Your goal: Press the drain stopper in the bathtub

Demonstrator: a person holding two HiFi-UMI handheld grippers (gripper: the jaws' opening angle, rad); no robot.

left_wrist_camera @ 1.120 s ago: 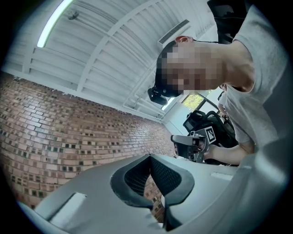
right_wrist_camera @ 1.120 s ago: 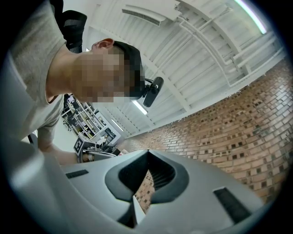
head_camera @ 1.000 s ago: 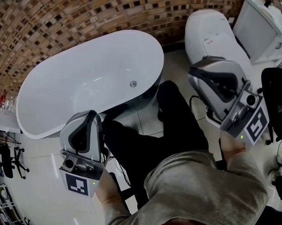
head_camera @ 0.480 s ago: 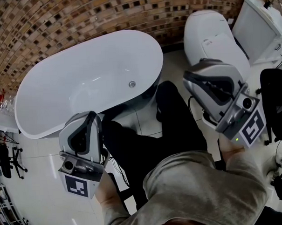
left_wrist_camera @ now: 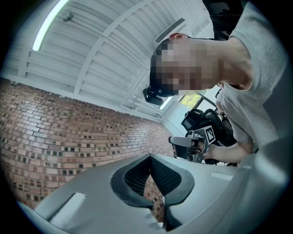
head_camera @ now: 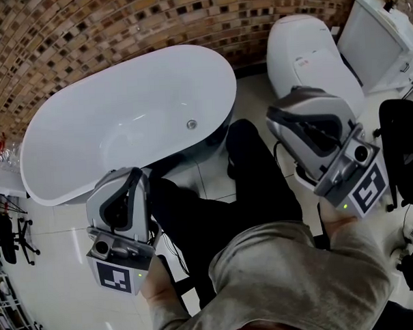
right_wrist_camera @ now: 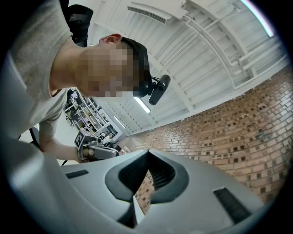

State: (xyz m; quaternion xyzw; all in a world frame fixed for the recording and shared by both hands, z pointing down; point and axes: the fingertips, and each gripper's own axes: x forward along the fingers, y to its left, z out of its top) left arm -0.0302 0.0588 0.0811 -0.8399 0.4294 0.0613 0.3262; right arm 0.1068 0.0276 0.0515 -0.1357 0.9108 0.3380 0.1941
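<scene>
The person's grey knitted sleeve (head_camera: 286, 273) fills the nearest ground. They stand on the glossy white tiled floor (head_camera: 47, 270), just outside the near rim of the white oval freestanding bathtub (head_camera: 67, 98).

The left gripper (head_camera: 128, 174) is held on the floor side of that rim. Its jaws are pressed together tip to tip with nothing between them (left_wrist_camera: 149, 157). The right gripper (head_camera: 286, 113) is off the tub's rounded end, jaws likewise closed and empty (right_wrist_camera: 147, 153).

Both point upward at ceiling and wall, so this looks like a carrying posture before any reach. Closed tips would make a blunt point suited to pushing.

The small round metal drain stopper (head_camera: 191, 124) sits on the tub's floor toward that same end, well apart from both grippers and untouched.

Beyond the tub's end stands a white toilet (head_camera: 304, 54), and behind the tub a brown mosaic brick wall (head_camera: 118, 28).
</scene>
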